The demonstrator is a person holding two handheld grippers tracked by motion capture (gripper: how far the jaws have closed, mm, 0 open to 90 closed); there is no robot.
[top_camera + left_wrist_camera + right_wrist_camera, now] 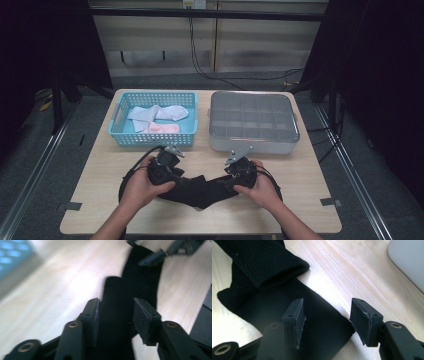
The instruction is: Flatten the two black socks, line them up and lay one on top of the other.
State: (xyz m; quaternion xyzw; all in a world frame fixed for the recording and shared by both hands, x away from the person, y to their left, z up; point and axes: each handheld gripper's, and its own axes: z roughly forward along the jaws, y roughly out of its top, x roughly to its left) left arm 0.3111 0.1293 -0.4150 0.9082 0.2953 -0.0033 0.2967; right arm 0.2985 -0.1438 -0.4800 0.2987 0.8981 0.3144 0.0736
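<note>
Two hands hold a pair of tongs low over the near half of the wooden bench [105,200], and between them lies a black sock [200,189], stretched out crosswise in a shallow sag near the front edge. The left tongs [176,179] sit over the sock's left end. In the left gripper view the left tongs [115,315] have the dark cloth [117,305] running up between the jaws, which stand partly apart; I cannot tell from that blurred picture whether the pads press on it. The right tongs [229,184] are at the sock's other end. In the right gripper view the right tongs [325,315] stand open at a middling gap, with the ribbed black cloth [274,290] lying flat on the wood under and between the jaws, not pinched. A second fold of the sock, with a rounded hem, lies across it farther off in that view.

Behind the hands, at the back left of the bench, sits a light blue plastic basket [118,134] with pale socks [157,116] in it, bluish ones and a pink one. Just beside it on the right stands a grey metal tray [252,145] divided into many small square compartments. The left hand [137,187] and right hand [260,190] each wrap around the body of their tool, with black cables looping off behind.
</note>
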